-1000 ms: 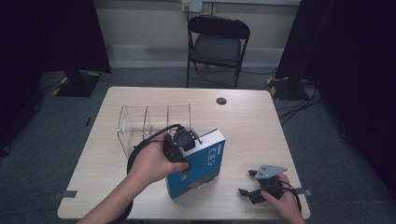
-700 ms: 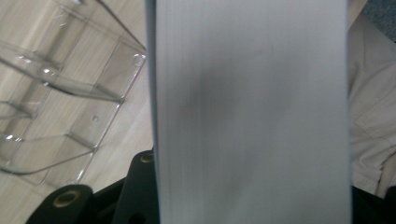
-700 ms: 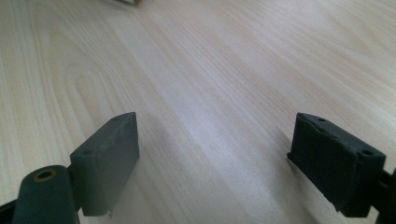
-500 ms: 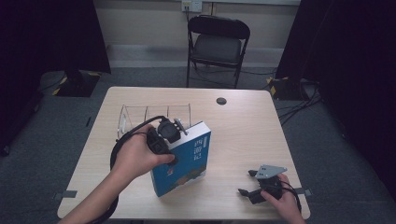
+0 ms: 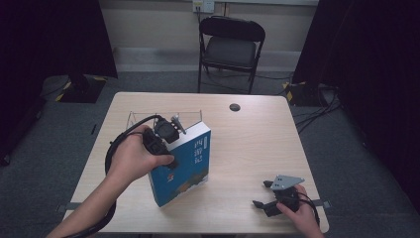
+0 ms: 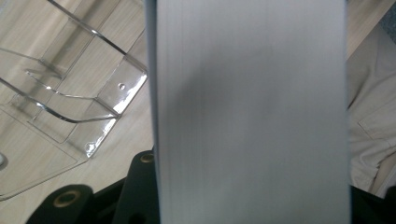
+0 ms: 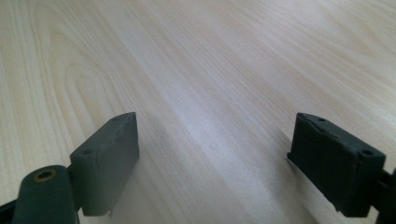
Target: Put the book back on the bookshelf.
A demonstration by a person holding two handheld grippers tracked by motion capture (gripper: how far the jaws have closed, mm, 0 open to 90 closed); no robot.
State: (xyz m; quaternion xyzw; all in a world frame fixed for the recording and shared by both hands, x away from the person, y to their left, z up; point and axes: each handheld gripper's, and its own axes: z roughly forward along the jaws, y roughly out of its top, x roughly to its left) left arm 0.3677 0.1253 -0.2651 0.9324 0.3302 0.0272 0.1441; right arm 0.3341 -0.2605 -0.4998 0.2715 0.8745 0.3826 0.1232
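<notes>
A pale wooden table (image 5: 247, 148) is seen. A clear acrylic rack (image 5: 141, 119) is set on its far left part, and a small dark round disc (image 5: 235, 107) lies near the far edge. The right gripper (image 5: 262, 194) is rested at the near right corner.

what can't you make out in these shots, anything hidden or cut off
- Left gripper, high view: the hand and the blue book cover its jaws.
- Blue book, left gripper view: the page edge blocks the cover; the title print in the high view is too small to read.
- Clear rack, high view: hand and book hide its front, so the slot count is unclear.
- Right gripper, right gripper view: the bottom edge cuts off its body.
</notes>
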